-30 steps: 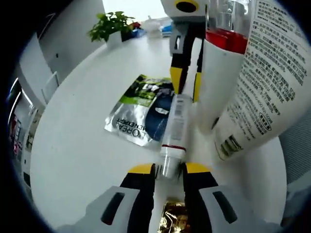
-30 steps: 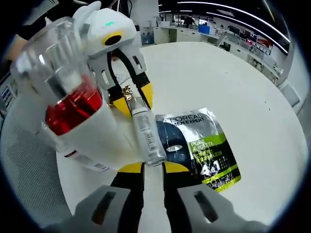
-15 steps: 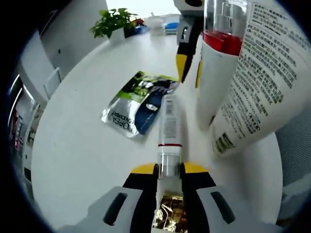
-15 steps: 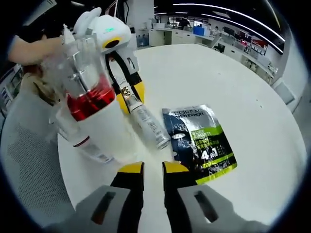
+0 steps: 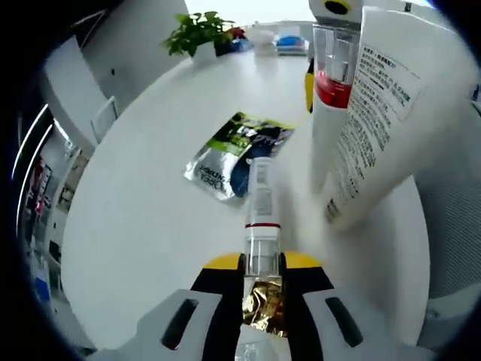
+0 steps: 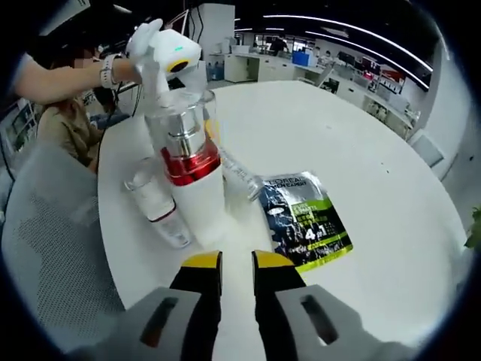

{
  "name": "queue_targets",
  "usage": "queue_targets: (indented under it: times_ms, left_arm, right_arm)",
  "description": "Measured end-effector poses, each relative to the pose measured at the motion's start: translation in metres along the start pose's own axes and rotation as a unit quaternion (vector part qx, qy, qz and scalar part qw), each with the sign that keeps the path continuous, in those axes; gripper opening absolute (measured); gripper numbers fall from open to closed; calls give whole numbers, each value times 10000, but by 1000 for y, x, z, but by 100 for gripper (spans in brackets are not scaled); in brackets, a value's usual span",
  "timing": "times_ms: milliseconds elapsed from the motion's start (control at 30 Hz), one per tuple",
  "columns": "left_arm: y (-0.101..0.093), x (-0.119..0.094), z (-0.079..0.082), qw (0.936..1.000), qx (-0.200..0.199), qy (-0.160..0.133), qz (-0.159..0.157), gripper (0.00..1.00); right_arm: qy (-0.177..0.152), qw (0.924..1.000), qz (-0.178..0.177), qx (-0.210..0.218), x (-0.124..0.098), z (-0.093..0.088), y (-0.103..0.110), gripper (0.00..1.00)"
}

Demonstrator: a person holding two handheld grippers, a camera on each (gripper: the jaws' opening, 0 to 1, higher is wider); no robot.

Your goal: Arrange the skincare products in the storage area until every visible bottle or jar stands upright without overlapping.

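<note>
Right hand-held gripper (image 6: 228, 265) withdrawn (empty, jaws apart)

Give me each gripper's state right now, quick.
Left gripper: shut on the tube.
Right gripper: open, holding nothing.

Our left gripper (image 5: 262, 265) with yellow-tipped black jaws on pale grey housing, our right gripper (image 6: 235, 265) alike, wristband (image 6: 110, 71) on our arm

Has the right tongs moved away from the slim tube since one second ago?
Yes. The right tongs have pulled back: the slim tube, earlier between their tips, now lies well ahead beside the sachet, gripped by the left tongs.
</note>
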State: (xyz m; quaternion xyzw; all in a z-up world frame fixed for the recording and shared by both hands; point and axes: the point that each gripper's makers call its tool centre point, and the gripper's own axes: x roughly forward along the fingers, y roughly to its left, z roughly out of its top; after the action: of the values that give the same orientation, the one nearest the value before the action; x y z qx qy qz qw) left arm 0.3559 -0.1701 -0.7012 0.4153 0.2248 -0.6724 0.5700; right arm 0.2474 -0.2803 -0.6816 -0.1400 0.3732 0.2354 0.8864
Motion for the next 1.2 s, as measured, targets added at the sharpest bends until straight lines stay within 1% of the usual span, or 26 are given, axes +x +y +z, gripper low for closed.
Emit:
queue_targets:
  times_ms: [33,100,167,267,333,433,533,667,800,833,867,1067,1100,1133,1167,1200]
  left_arm:
    - [2,-5,0,10000,-31,0,93,13]
    - [3,-12,0,9999,-29,13,167,12]
    - [7,-19,-1,9994,-24,11,349,12]
    - [10,-29,0,9989,-61,-19,460,12]
    - [13,-36,0,9982,-32,-6,592,12]
    - [14,-45,3,9977,-41,-13,674,12]
    - [17,-57,9,9969,72,-1,785,13]
    - [23,-74,21,9950,257,-16,966,13]
    - [28,-87,34,9931,379,-28,1105,13]
    - [28,-88,36,9930,396,-27,1115,13]
    - [28,-92,40,9925,448,-44,1138,13]
    - [28,-104,58,9893,715,-20,1272,13]
    - [28,-107,62,9882,777,-15,1320,13]
    - [28,-108,65,9881,788,-13,1324,13]
    - [33,-107,67,9875,848,-24,1332,13]
    - [35,-108,70,9863,915,-39,1371,13]
  right_arm:
    - [-26,10000,-26,0,-3,1,0,16]
    - [-105,9999,-115,-22,-11,5,-1,16]
    - [-165,9997,-170,-32,-17,9,0,16]
    - [-281,9992,-285,-87,-28,17,-2,17]
    - [-384,9985,-361,-131,-34,23,-3,17]
    - [-461,9978,-419,-206,-41,32,-3,18]
    - [-539,9969,-472,-330,-48,43,-3,19]
    - [-650,9946,-557,-590,-55,62,-5,20]
    - [-893,9900,-673,-857,-61,88,-7,20]
    - [-912,9894,-688,-896,-62,92,-7,20]
    - [-952,9877,-750,-993,-64,99,-8,20]
    - [-1077,9795,-950,-1410,-66,123,-13,22]
    - [-1106,9771,-1003,-1518,-65,129,-13,22]
    - [-1091,9743,-1084,-1644,-65,133,-14,22]
    - [-982,9725,-1125,-1786,-63,134,-13,22]
    - [-965,9706,-1158,-1878,-61,137,-11,22]
